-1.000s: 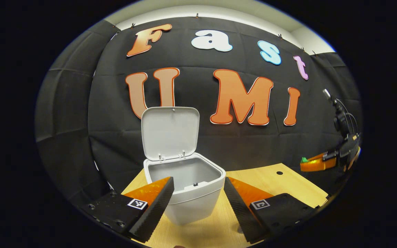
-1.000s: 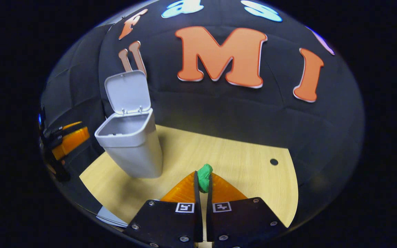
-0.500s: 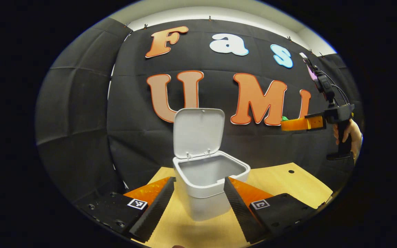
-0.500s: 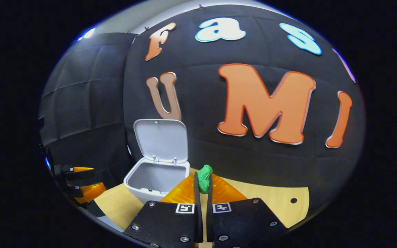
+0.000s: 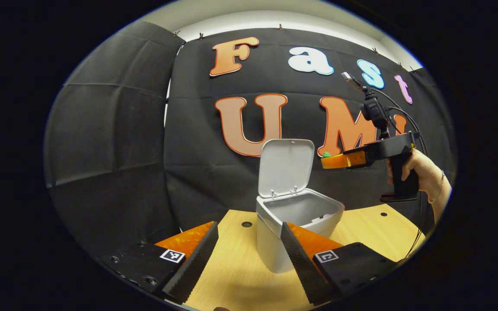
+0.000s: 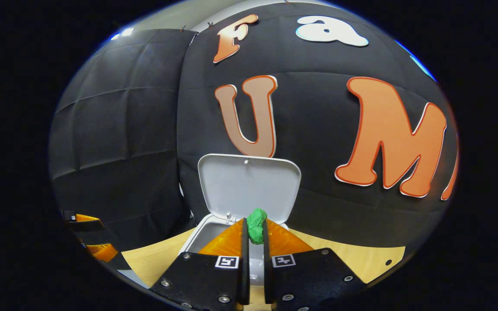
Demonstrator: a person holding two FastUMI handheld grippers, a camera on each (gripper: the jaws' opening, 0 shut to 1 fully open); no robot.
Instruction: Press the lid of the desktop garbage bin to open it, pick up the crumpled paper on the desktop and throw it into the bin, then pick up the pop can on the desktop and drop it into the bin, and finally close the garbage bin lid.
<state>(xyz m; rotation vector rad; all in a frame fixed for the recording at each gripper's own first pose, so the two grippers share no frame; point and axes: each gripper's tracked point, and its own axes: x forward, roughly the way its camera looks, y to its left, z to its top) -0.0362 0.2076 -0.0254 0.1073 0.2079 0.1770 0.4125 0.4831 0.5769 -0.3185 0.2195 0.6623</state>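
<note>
- The bench [image 5: 236, 276] carries the garbage bin [image 5: 275, 246], which stands near the back cloth wall.
- The bin's lid [image 6: 249, 185] stands straight up, so the bin is already open and ready for trash.
- The right gripper [image 6: 255, 229] was off to the side of the bin a moment ago. Now it has come up high, close over the bin's open top.
- Its fingers are nearly closed, pinching the green crumpled paper [image 6: 256, 225] between their ends. The paper hangs just above the bin's mouth.
- I think letting go comes next, and the paper should fall in.
- The left gripper [image 5: 249, 255] waits in front of the bin, fingers wide apart, holding nothing.
- A hand [image 5: 422, 172] holds the right gripper's handle.
</note>
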